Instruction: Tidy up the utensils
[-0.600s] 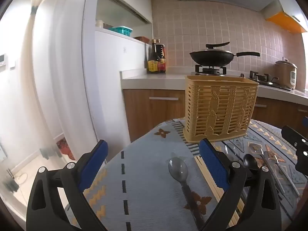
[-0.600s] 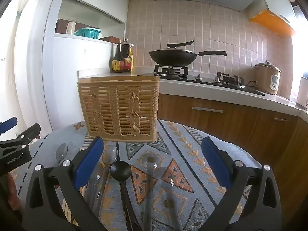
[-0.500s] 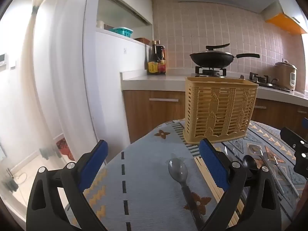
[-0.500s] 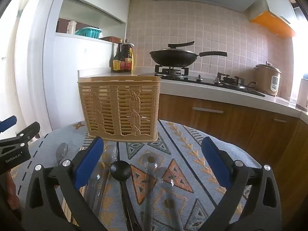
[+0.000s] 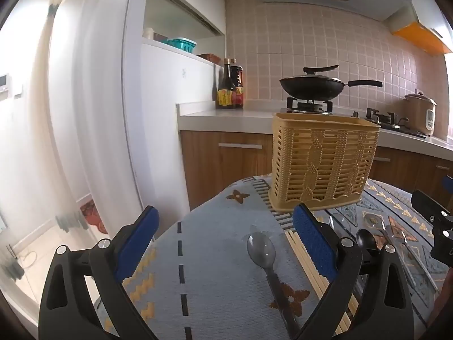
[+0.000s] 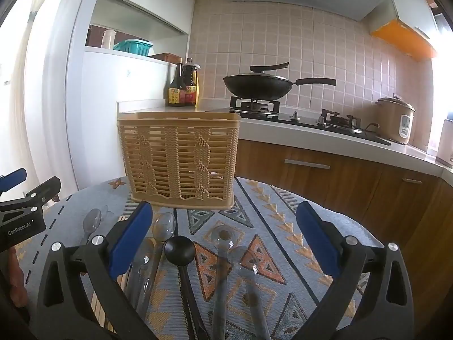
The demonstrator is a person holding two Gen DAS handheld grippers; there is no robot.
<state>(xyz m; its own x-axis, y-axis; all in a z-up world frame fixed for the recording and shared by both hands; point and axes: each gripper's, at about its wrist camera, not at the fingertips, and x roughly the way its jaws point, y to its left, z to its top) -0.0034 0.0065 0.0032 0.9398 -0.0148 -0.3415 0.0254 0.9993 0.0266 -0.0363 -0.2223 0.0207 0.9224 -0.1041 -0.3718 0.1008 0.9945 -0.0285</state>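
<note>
Between the blue pads of your left gripper [image 5: 226, 243] lay only patterned cloth [image 5: 215, 283] and one grey spoon [image 5: 262, 250], close to the right-hand pad. You held that claw wide, gripping nothing and tipped slightly down, presumably so its spread would clear the spoon's bowl before any closing. Just beyond its right finger lay the wooden chopsticks [image 5: 304, 257], running lengthwise toward you, partly masked by the finger itself. Ahead and a little right of that claw stood the tan slatted basket [image 5: 322, 164], upright at the far edge of the table; it appeared to be the holder the utensils were meant for, and nothing showed above its rim.

Your right gripper [image 6: 225, 239] was equally wide and empty, hovering over the main cluster: a black ladle-like spoon [image 6: 179, 250] near its left pad and several clear spoons [image 6: 223, 235] fanned between the fingers, handles pointing back under the claw. That parallel layout probably made each handle easy to pinch.

The handles' near ends were cut off by the frame. The clear spoons blended into the cloth, so you could not count them reliably. The basket's interior and any compartments stayed hidden behind its slats.
</note>
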